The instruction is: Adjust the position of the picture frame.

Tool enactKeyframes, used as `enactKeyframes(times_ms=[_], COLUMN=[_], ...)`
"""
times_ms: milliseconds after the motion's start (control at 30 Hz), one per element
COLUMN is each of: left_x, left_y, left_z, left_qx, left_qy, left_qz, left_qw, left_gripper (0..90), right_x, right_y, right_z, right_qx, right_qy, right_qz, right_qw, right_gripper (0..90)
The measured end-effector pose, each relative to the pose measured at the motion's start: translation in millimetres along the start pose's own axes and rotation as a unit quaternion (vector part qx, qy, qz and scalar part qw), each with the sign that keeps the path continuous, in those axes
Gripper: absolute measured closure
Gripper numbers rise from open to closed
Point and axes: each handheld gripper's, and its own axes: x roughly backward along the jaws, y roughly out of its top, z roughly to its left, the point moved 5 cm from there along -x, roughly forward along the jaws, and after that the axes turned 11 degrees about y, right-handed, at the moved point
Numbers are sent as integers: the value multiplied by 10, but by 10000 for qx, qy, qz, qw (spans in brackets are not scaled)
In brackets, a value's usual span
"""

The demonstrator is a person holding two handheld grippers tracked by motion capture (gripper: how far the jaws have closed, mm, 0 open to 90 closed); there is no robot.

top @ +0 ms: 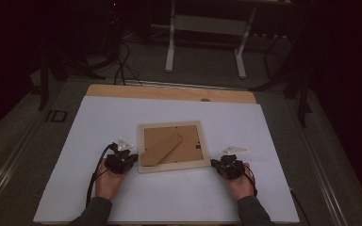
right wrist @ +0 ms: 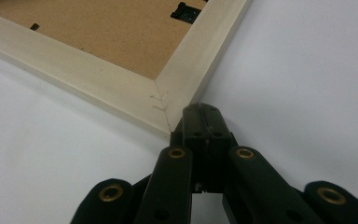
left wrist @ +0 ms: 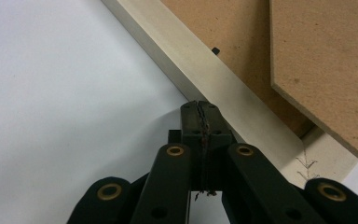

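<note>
A pale wooden picture frame (top: 171,168) lies face down on the white table sheet (top: 99,127), its brown backing board and fold-out stand (top: 161,149) facing up. My left gripper (top: 131,160) is shut, its tips against the frame's left side near the near-left corner. In the left gripper view the closed jaws (left wrist: 200,106) touch the frame's pale edge (left wrist: 186,60). My right gripper (top: 214,163) is shut too, its tips at the frame's near-right corner. The right gripper view has the tips (right wrist: 200,109) meeting that corner (right wrist: 168,100), nothing held.
The white sheet covers a wooden table whose bare far edge (top: 169,92) shows. Beyond it stand a white desk frame (top: 205,35), cables (top: 122,66) and dark stands on the floor. A small black clip (right wrist: 185,11) sits on the frame's back.
</note>
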Motion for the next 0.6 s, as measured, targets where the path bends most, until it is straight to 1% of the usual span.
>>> enactKeyframes(times_ms=[133, 267, 400, 500, 600], left_x=[-42, -73, -81, -73, -32], left_y=[31, 58, 61, 55, 23], left_z=[21, 38, 48, 41, 31], left_qx=[79, 111, 165, 129, 39], left_qy=[28, 79, 63, 62, -39], left_qz=[-43, -75, -88, -85, -28], left_qw=[10000, 9999, 9998, 9999, 10000], left_gripper=[900, 900, 900, 900, 900], right_x=[-1, -5, -11, -11, -10], right_y=[-1, 0, 2, 2, 2], right_z=[9, 19, 24, 25, 26], right_qx=[-6, 15, 26, 40, 52], right_qy=[7, 14, 11, 5, 0], right_qz=[2, 7, -4, -2, 4], right_qw=[10000, 10000, 10000, 10000, 10000], right_gripper=[900, 900, 900, 900, 900])
